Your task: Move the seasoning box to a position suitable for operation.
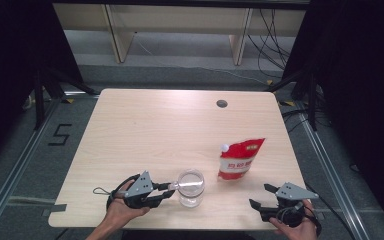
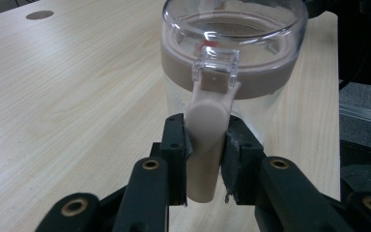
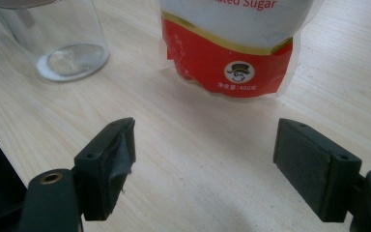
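the left gripper [image 2: 204, 159] is clamped on the beige handle [image 2: 205, 145] of the clear jar [image 1: 190, 188]. the right gripper [image 3: 205, 159] sits with jaws apart, near the sugar pouch [image 3: 232, 43].

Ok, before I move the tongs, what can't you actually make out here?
- Sugar pouch: top cut off by right gripper view's upper edge; print too small in the high view.
- Jar: base hidden behind left tongs and handle.
- Jar contents: unclear through the glass.

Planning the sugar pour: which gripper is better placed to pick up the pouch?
Right. The right gripper is open and empty beside the pouch, while the left gripper is clamped on the jar latch.
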A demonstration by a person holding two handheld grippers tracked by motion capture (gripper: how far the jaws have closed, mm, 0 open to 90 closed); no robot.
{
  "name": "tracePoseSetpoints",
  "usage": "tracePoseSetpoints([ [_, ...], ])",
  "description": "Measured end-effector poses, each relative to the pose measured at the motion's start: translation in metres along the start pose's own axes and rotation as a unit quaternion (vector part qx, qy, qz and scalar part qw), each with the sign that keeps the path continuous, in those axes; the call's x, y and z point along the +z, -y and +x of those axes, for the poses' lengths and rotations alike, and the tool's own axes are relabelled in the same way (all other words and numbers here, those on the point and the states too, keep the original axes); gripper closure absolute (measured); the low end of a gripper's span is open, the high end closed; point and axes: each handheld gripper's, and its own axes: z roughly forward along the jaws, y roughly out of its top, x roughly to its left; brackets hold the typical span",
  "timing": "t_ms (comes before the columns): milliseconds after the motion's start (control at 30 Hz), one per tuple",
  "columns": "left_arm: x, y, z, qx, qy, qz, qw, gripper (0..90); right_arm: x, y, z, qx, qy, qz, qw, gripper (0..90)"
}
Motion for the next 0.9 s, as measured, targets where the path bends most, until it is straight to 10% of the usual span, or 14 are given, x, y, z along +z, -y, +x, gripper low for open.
tracePoseSetpoints([
  [500, -0.011, -0.009, -0.007, -0.061, 0.0, -0.001, 0.9981, 40.7, 0.001, 0.001, -0.003, -0.014, 0.005, -0.006, 0.9999, 23.6],
  [900, -0.02, -0.019, -0.011, -0.068, -0.006, 0.006, 0.9976, 35.3, 0.002, 0.001, -0.001, -0.016, 0.001, -0.004, 0.9999, 23.6],
])
